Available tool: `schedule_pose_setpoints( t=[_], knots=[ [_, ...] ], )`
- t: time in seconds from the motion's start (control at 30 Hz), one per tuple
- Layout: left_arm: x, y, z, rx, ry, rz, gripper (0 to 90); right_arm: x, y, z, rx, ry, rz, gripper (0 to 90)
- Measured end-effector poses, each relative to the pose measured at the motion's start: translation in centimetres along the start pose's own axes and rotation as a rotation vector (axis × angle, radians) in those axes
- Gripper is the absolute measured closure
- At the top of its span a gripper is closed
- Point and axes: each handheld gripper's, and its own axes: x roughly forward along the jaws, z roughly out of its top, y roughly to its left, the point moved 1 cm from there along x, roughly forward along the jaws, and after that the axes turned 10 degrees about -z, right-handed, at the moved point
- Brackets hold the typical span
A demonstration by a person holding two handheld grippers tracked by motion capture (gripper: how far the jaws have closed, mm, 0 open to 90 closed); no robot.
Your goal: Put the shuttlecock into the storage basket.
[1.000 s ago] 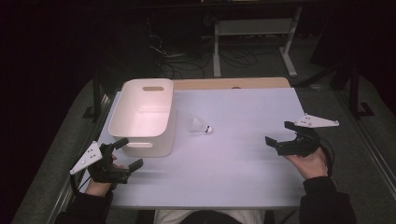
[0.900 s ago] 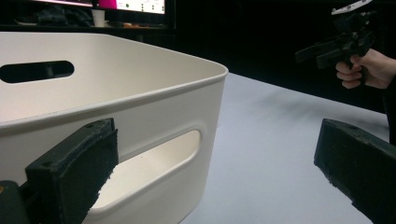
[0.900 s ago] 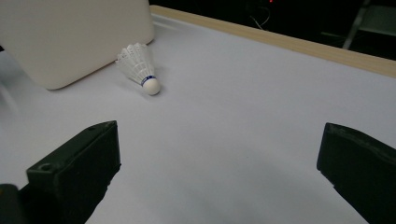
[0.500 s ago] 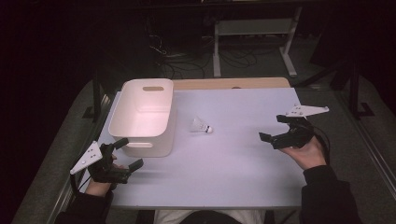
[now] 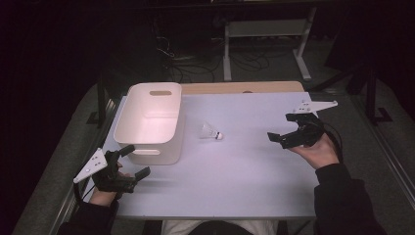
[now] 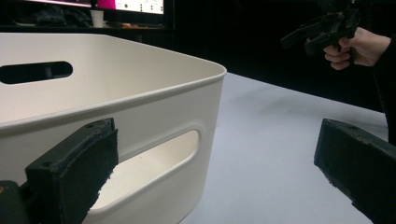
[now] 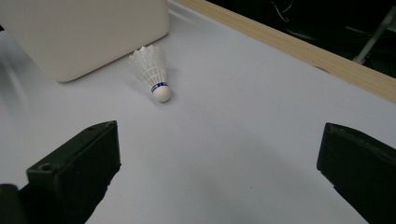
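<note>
A white shuttlecock lies on its side on the pale table, cork end pointing right, just right of a white plastic bin. My right gripper is open, held above the table right of the shuttlecock, with nothing between its jaws. Near the table's front left corner my left gripper is open too, close to the bin's near wall and its handle slot. The bin looks empty inside.
A wooden strip runs along the table's far edge. Beyond it stand a metal frame and cables on a dark floor. Bare table surface stretches between the two hands.
My right gripper has moved left and away from the person, toward the shuttlecock, rising a little. The left gripper, the bin and the shuttlecock have stayed put.
</note>
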Motion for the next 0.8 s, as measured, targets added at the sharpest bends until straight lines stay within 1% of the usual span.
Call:
schedule_pose_setpoints(
  t=[0.27, 0.4, 0.43, 0.5, 0.57, 0.67, 0.7, 0.8],
  knots=[
    [0.0, 0.0, 0.0, 0.001, -0.001, -0.001, 0.0, 0.0, -0.1, 1.3, -0.018, 0.007, 0.009, 0.0],
    [0.0, 0.0, 0.0, 0.001, 0.0, 0.001, 0.0, 0.0, -0.1, 1.5, -0.02, 0.008, 0.012, 0.0],
    [0.0, 0.0, 0.0, 0.001, 0.0, 0.001, 0.0, 0.0, 0.2, 2.2, -0.037, 0.015, 0.022, 0.0],
    [0.0, 0.0, 0.0, 0.002, -0.001, 0.0, 0.0, 0.0, 0.2, 2.2, -0.037, 0.015, 0.022, 0.0],
    [0.0, 0.0, 0.0, 0.002, -0.001, 0.0, 0.0, 0.6, 0.6, 3.8, -0.061, 0.025, 0.044, 0.0],
    [0.0, 0.0, 0.0, 0.001, -0.001, 0.0, 0.0, 0.8, 0.7, 4.1, -0.067, 0.029, 0.051, 0.0],
    [0.0, 0.0, 0.0, 0.0, -0.001, 0.0, 0.0, 1.3, 0.9, 4.7, -0.079, 0.035, 0.063, 0.0],
    [0.0, 0.0, 0.0, 0.001, 0.0, 0.001, 0.0, 1.7, 1.1, 5.1, -0.084, 0.041, 0.074, 0.0]
  ],
)
